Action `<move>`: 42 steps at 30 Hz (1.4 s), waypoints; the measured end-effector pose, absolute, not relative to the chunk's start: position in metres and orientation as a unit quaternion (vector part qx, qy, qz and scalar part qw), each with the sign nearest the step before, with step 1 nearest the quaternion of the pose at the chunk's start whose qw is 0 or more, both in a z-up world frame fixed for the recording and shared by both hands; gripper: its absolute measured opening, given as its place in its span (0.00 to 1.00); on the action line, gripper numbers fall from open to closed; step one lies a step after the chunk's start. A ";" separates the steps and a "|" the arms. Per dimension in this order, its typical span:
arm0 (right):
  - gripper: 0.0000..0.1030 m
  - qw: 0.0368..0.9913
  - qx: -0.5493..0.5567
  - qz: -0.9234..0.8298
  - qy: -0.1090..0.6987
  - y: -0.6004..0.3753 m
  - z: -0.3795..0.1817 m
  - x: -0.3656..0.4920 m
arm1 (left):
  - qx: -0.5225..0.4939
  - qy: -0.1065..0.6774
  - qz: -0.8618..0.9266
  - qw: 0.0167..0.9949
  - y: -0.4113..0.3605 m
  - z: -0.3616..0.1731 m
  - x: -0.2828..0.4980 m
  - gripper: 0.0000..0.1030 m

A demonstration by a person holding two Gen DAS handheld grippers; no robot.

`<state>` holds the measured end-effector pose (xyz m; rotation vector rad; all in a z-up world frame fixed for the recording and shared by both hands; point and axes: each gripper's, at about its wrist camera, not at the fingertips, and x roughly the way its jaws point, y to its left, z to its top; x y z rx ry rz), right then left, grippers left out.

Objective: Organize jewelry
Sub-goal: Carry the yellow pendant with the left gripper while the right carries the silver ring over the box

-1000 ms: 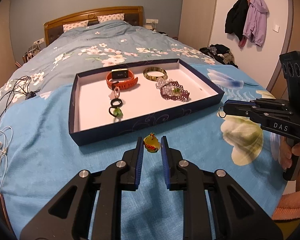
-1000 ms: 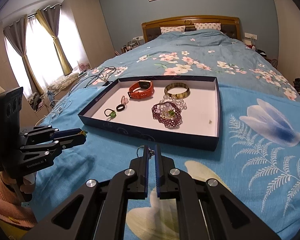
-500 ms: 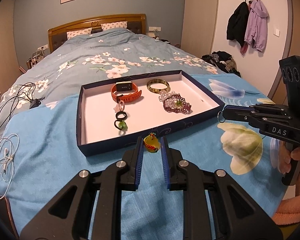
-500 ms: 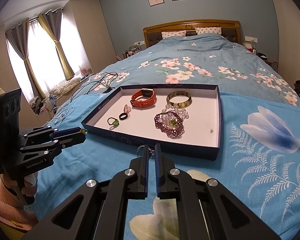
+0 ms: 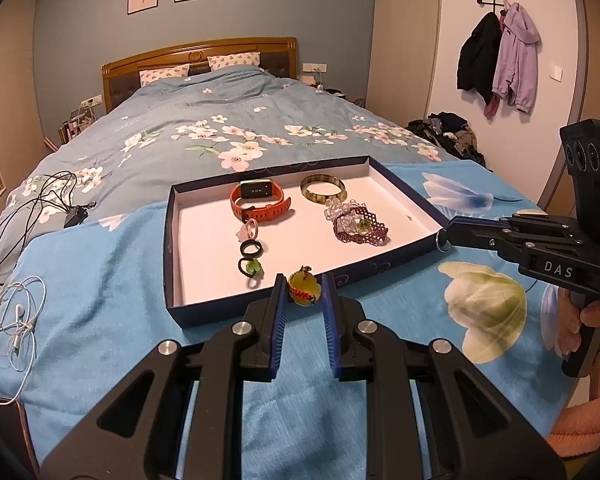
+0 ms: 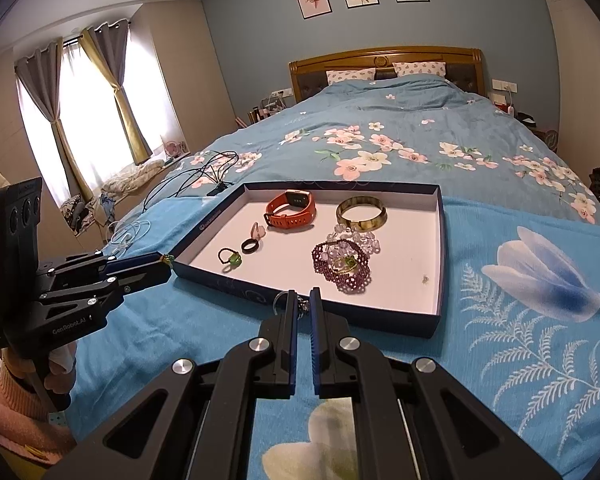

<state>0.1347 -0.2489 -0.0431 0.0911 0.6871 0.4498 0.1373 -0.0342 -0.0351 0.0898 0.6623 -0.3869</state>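
Both grippers have drifted nearer the tray (image 5: 172, 240), which holds one watch (image 5: 258, 200), one bangle (image 5: 323, 193), three rings and two bracelets. Left gripper (image 5: 303, 286) fingers clamp a yellow pendant (image 5: 305, 289); right gripper (image 6: 303, 307) fingers pinch a metal ring (image 6: 281, 300) at the tray's near wall.

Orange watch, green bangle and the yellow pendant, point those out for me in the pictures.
orange watch (image 5: 256, 189): left wrist view, on its dark screen.
green bangle (image 5: 323, 199): left wrist view, on its near rim.
yellow pendant (image 5: 305, 287): left wrist view, on its yellow body between the left gripper's fingers.
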 end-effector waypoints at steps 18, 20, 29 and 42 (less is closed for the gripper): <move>0.04 0.920 0.039 0.219 0.324 -0.244 -0.037 0.143 | 0.042 0.310 -0.184 0.932 -0.034 -0.025 0.143 0.17; 0.04 0.920 0.039 0.219 0.323 -0.245 -0.036 0.144 | 0.042 0.309 -0.184 0.932 -0.033 -0.023 0.144 0.17; 0.04 0.922 0.038 0.216 0.319 -0.246 -0.033 0.151 | 0.043 0.304 -0.181 0.934 -0.035 -0.022 0.149 0.17; 0.04 0.923 0.036 0.215 0.317 -0.246 -0.032 0.156 | 0.042 0.303 -0.178 0.935 -0.034 -0.022 0.152 0.17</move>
